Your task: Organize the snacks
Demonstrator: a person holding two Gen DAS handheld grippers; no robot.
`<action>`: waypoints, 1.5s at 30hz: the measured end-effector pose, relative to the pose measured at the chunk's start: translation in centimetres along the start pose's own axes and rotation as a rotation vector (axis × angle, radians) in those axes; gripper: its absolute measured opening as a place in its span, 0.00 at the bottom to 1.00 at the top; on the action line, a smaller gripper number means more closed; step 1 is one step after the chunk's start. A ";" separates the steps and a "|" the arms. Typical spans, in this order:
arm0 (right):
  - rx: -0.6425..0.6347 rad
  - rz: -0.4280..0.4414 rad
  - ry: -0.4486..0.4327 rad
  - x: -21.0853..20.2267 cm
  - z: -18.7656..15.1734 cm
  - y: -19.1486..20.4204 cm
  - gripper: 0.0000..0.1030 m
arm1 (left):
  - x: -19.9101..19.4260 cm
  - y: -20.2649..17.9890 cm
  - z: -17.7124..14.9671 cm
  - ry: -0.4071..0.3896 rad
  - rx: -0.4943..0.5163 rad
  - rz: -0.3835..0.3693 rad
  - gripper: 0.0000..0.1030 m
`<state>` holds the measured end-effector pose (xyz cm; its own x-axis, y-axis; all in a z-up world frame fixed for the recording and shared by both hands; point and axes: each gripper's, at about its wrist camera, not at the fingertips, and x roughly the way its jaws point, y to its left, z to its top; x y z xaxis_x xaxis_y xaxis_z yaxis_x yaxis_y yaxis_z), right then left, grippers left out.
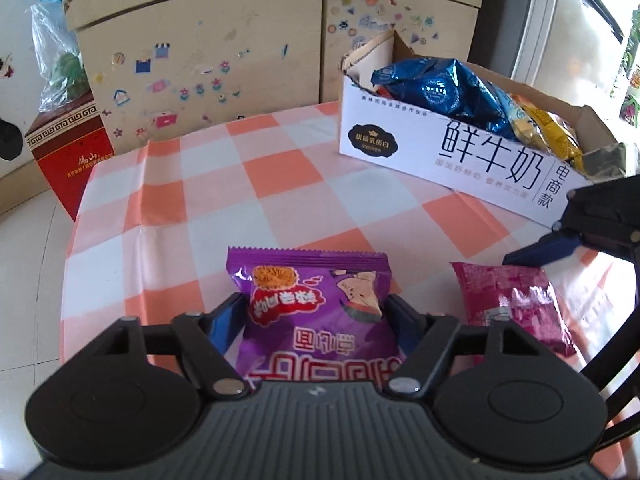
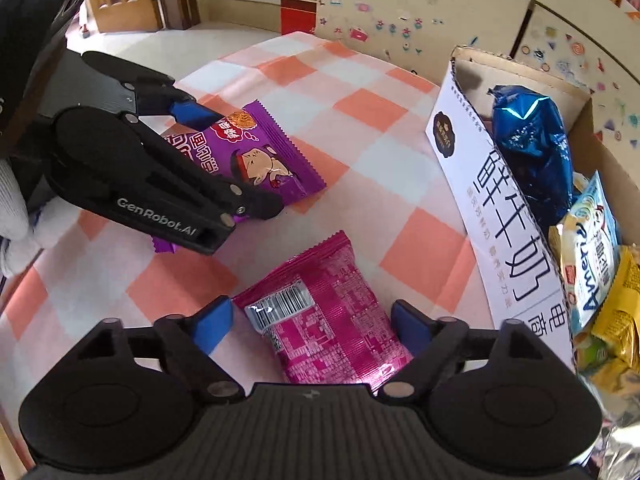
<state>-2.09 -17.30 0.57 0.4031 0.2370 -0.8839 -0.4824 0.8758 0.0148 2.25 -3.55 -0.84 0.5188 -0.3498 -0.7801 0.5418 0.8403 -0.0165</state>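
Left tongs (image 1: 314, 318): blue pads pressed against both sides of the purple foil snack packet (image 1: 316, 312), gripping it; the packet lies on the orange-and-white checked tabletop (image 1: 192, 200).

Right tongs (image 2: 310, 326): open, straddling the magenta foil snack packet (image 2: 324, 312), pads clear of it on both sides; this packet also lies flat on the tabletop.

White cardboard milk carton box (image 1: 460, 152) stands just right of the packets, holding a blue foil bag (image 1: 436, 92) and yellow packets (image 1: 556, 136).

Behind: a beige stickered cabinet (image 1: 208, 60) and a red box (image 1: 68, 148) on the floor.
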 end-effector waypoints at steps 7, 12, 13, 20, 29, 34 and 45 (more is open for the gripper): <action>0.078 -0.033 -0.019 -0.7 -0.5 0.3 0.59 | -0.8 0.4 -0.4 -0.012 -0.051 0.007 0.63; 0.102 -0.087 -0.066 -2.1 -0.7 0.7 0.59 | -2.3 0.4 -0.4 -0.048 -0.051 0.034 0.63; 0.117 -0.102 -0.084 -2.6 -0.5 0.6 0.59 | -2.7 0.4 -0.3 -0.063 -0.051 0.037 0.63; 0.242 -0.171 -0.256 -8.5 0.3 -0.6 0.59 | -6.4 -0.3 1.7 -0.184 -0.041 0.043 0.63; 0.359 -0.242 -0.409 -13.0 0.7 -3.1 0.59 | -9.2 -0.8 5.3 -0.294 -0.021 0.032 0.64; 0.421 -0.287 -0.482 -14.8 0.6 -4.6 0.59 | -9.2 -1.7 7.7 -0.322 -0.009 -0.009 0.64; 0.638 -0.409 -0.484 -15.5 -0.1 -9.1 0.59 | -6.3 -5.5 13.4 -0.364 0.014 -0.077 0.61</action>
<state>-4.04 -28.94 14.12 0.8017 -0.1203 -0.5855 0.2369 0.9633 0.1265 4.87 -11.49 12.49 0.6760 -0.5384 -0.5031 0.5961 0.8010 -0.0563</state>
